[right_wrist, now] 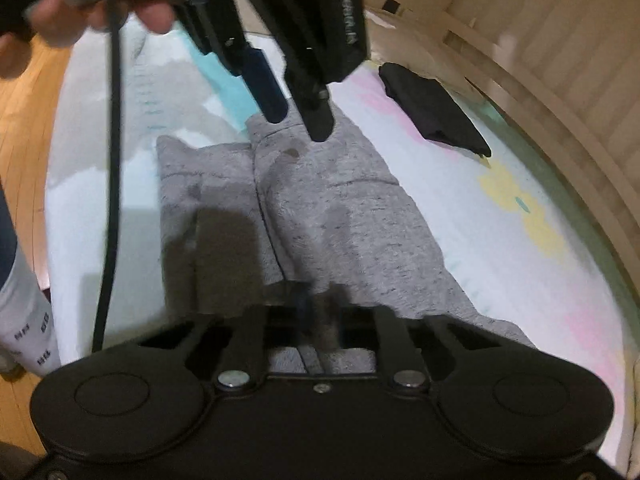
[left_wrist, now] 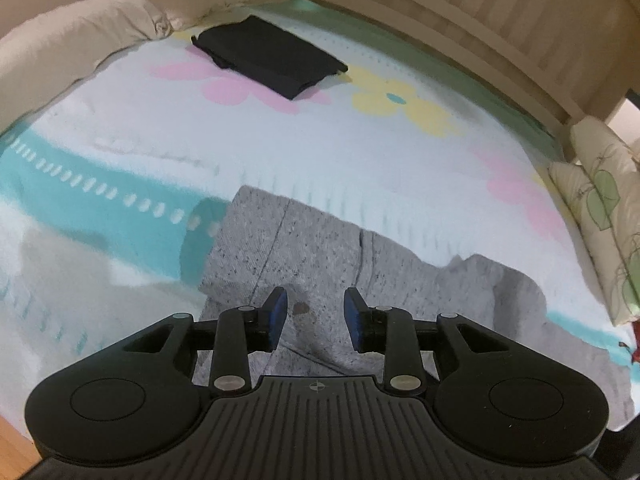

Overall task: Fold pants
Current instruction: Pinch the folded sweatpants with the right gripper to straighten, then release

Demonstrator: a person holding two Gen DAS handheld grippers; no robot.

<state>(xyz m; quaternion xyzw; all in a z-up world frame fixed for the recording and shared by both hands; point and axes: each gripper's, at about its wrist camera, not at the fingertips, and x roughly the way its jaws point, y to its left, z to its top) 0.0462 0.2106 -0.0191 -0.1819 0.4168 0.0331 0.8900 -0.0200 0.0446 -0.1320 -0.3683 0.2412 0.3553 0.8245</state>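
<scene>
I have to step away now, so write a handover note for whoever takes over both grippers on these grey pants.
Left gripper: open, nothing between its pads, hovering over the grey pants near a small dark spot.
Right gripper: jaws drawn together low over the pants' near end; blur hides whether cloth is pinched.
Pants: on the flowered bedspread, partly folded, with one layer overlapping along a lengthwise seam.
Black folded garment: set aside near the headboard.
Left: confirm the right grip, finish the fold, smooth it.
</scene>
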